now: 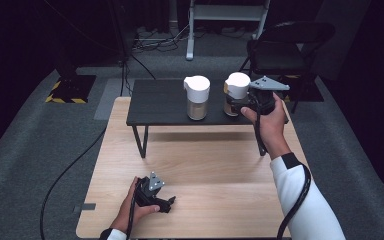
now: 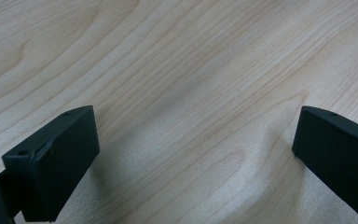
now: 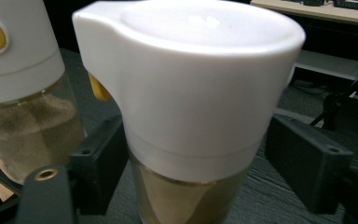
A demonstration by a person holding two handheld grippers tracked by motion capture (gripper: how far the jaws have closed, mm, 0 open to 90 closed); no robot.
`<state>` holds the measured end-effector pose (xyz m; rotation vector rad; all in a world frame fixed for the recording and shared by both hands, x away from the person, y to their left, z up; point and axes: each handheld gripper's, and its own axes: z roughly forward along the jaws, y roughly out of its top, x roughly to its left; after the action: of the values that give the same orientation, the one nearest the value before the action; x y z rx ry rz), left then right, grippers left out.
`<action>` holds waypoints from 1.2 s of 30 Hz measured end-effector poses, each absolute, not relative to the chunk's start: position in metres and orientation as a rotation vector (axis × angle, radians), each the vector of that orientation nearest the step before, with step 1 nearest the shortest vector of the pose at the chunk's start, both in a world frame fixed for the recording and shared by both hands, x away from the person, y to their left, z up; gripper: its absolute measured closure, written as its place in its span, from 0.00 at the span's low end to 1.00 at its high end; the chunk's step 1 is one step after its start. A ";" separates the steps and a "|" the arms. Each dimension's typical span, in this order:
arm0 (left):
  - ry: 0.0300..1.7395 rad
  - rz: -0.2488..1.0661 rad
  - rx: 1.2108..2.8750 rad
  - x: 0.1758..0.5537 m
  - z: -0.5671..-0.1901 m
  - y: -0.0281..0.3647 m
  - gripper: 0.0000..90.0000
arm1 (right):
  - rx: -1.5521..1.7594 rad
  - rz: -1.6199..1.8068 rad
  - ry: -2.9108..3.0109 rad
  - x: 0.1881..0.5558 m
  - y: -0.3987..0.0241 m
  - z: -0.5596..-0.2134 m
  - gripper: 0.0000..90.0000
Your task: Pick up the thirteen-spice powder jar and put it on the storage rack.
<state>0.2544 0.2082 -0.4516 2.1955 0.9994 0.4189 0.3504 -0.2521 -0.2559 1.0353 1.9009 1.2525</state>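
Presently the right gripper (image 1: 241, 104) straddles the right jar (image 3: 191, 116) on the dark shelf (image 1: 160, 102), jaws slack, gaps either side, jar standing free beside its twin (image 1: 197, 97). Left gripper (image 2: 191, 158) rests spread and empty on the tabletop (image 1: 205, 165), likely parked.

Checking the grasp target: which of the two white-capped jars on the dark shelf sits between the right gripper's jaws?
The right-hand jar, the one nearer the right gripper; its neighbour, the left-hand jar, stands apart, untouched.
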 end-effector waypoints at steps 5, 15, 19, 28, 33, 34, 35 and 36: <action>0.999 0.418 2.196 0.255 -0.452 0.208 0.00 | 1.012 1.223 1.917 0.349 -0.257 -0.255 0.08; 0.997 0.418 2.200 0.255 -0.451 0.208 0.00 | 0.901 1.135 1.980 0.331 -0.273 -0.249 0.01; 0.998 0.417 2.199 0.255 -0.451 0.208 0.00 | 0.877 1.121 1.976 0.319 -0.280 -0.249 0.01; 0.998 0.417 2.199 0.255 -0.451 0.208 0.00 | 0.845 1.118 1.995 0.293 -0.302 -0.261 0.01; 0.997 0.416 2.199 0.255 -0.451 0.208 0.00 | 0.835 1.119 2.000 0.282 -0.309 -0.271 0.01; 0.997 0.417 2.199 0.255 -0.451 0.208 0.00 | 0.846 1.132 2.000 0.278 -0.313 -0.278 0.01; 0.997 0.417 2.199 0.255 -0.451 0.208 0.00 | 0.846 1.132 2.000 0.278 -0.313 -0.278 0.01; 0.997 0.417 2.199 0.255 -0.451 0.208 0.00 | 0.848 1.137 2.003 0.277 -0.315 -0.281 0.01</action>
<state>0.2550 0.2083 -0.4513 2.1990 0.9969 0.4169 0.2771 -0.3150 -0.2809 0.8483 2.0029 1.1374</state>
